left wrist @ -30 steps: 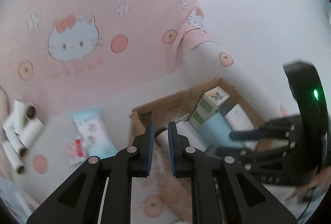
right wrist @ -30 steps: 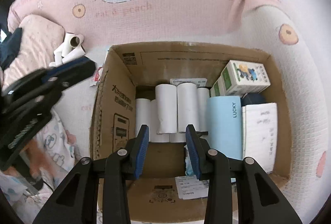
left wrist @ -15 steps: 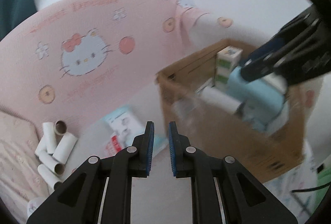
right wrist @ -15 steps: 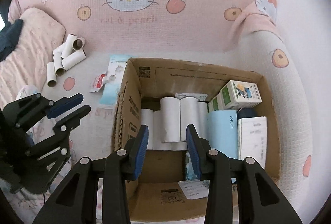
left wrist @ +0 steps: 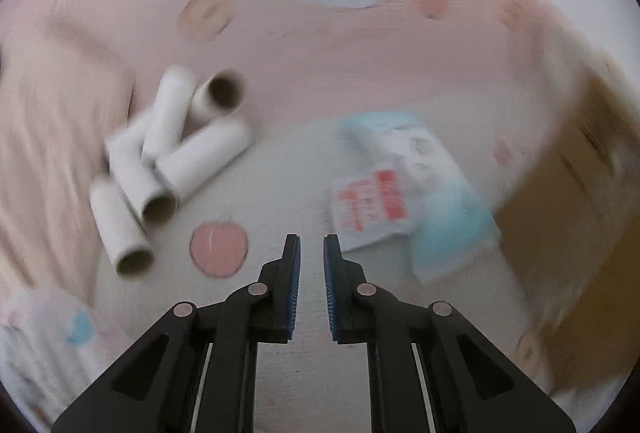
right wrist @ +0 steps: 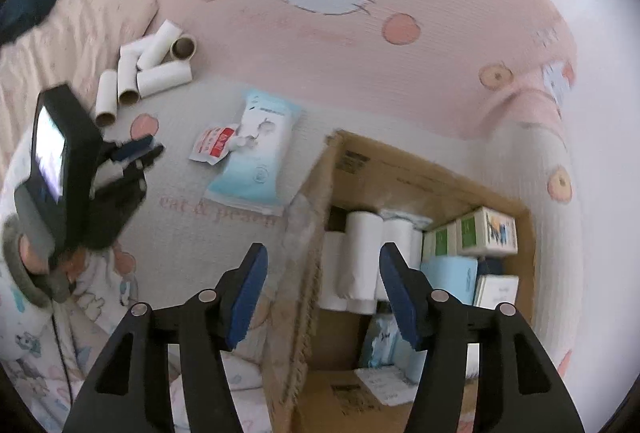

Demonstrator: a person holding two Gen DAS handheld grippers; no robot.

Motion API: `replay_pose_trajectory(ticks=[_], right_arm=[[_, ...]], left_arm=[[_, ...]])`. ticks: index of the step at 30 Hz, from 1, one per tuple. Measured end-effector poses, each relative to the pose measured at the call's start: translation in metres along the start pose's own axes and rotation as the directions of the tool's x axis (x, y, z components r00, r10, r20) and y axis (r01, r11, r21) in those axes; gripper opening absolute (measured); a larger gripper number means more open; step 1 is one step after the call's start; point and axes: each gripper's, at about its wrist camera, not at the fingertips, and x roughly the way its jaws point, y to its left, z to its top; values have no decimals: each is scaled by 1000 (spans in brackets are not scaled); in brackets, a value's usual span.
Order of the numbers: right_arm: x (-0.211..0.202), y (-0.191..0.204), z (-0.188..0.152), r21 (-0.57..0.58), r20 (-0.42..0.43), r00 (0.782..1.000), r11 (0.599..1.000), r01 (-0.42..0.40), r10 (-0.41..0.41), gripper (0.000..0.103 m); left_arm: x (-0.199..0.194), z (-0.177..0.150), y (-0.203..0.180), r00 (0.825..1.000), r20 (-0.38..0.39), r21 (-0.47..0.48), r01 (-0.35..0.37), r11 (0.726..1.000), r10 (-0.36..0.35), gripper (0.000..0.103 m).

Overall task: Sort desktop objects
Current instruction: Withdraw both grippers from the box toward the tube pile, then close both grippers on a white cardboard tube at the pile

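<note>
Several white cardboard tubes [left wrist: 168, 161] lie in a heap on the pink and white blanket, also in the right wrist view [right wrist: 144, 73]. A blue wet-wipes pack [left wrist: 432, 193] with a small red-and-white sachet [left wrist: 370, 207] lies right of them; both show in the right wrist view, the pack [right wrist: 256, 157] and the sachet [right wrist: 212, 145]. My left gripper [left wrist: 312, 253] is nearly closed and empty, just above the blanket between tubes and sachet; it also appears in the right wrist view [right wrist: 138, 153]. My right gripper [right wrist: 322, 289] is open and empty over the left wall of the cardboard box [right wrist: 308, 253].
The box holds white paper rolls [right wrist: 362, 253], small green-and-white cartons [right wrist: 472, 237], a blue pack [right wrist: 450, 279] and a white booklet [right wrist: 494, 291]. A pale pillow [right wrist: 76, 25] lies at the far left. The box edge [left wrist: 580, 193] shows at the right of the left wrist view.
My left gripper has swung left and down, away from the box, to the blanket near the tubes and wipes. My right gripper has opened wider and shifted left over the box's wall.
</note>
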Motion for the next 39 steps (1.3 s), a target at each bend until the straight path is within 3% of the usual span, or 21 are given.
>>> replay_pose_trajectory(ticks=[4,8,12,17,20,23,26,29,30,32,33,36,39], right_arm=[[6,28,22,-69,18,1000,998,-4,5,56],[13,59,43,-139,73,997,990,0,11,56],[21,84,60,-149,145,989,989,-22,43,56],[30,104,74,-124,228,965,987,-107,133,56],[34,114,79,-129,305,940,984,-121,156,56],[39,118,87,-96,360,916,983,-154,178,59],[44,118,98,-55,398,896,980,-190,196,64],[50,121,109,-37,427,884,980,-195,192,66],[53,123,113,-36,433,882,981,-191,188,67],[62,129,123,-33,436,882,983,-181,177,69],[67,131,127,-35,434,883,983,-180,177,70],[81,136,136,-31,428,885,982,-188,183,70],[96,139,146,-27,422,880,973,-229,219,70]], left_arm=[[-2,18,46,999,37,-231,42,972,-34,13],[-3,26,79,998,57,-354,21,935,-1,13],[1,28,111,998,45,-479,64,876,-48,13],[2,36,127,993,49,-532,114,839,-103,13],[-1,49,137,989,57,-514,146,846,-136,15],[2,61,143,986,62,-503,163,849,-152,29],[11,70,159,974,77,-544,221,809,-215,36],[27,76,174,922,107,-592,359,721,-372,45],[35,78,180,892,128,-623,412,665,-432,46],[42,80,186,875,152,-657,437,615,-459,47],[45,81,189,889,152,-674,413,613,-432,47],[47,87,190,920,145,-677,360,642,-363,47],[54,96,186,915,142,-664,371,650,-377,52]])
